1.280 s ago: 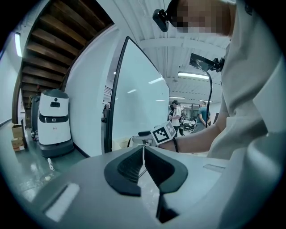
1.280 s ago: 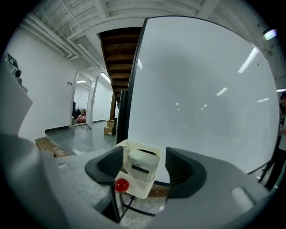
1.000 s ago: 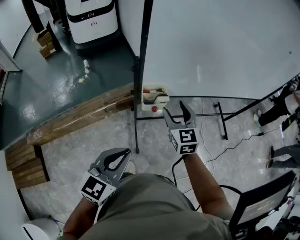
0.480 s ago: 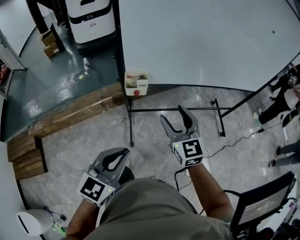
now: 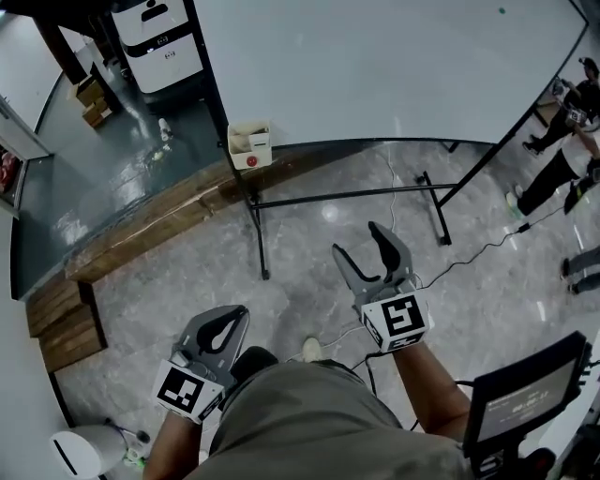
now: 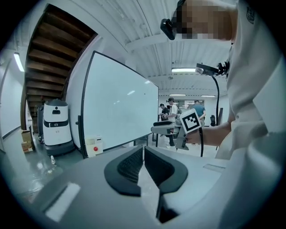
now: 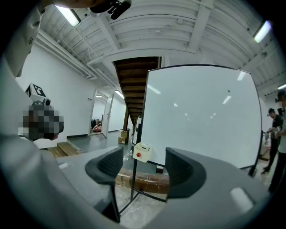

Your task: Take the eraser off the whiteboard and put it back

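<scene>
The whiteboard [image 5: 375,66] on its black frame fills the top of the head view, some way ahead of both grippers. A cream box with a red dot [image 5: 250,145] hangs at its lower left corner. I cannot make out the eraser; only a small dark spot [image 5: 502,11] shows high on the board. My right gripper [image 5: 359,241] is held over the floor, open and empty, pointing at the board [image 7: 201,116] and the box [image 7: 142,152]. My left gripper [image 5: 230,319] hangs lower left by the person's body, shut on nothing [image 6: 143,152].
The board's black stand legs [image 5: 258,234] and a cable [image 5: 469,253] lie on the grey floor ahead. A long wooden bench [image 5: 159,225] runs at the left, a white machine [image 5: 155,42] behind it. People [image 5: 562,169] stand at the right, a screen [image 5: 525,403] at the lower right.
The person has backed away from the board: board and box slid up and left in the head view. Both grippers moved back with the body. The jaws stayed as they were.
</scene>
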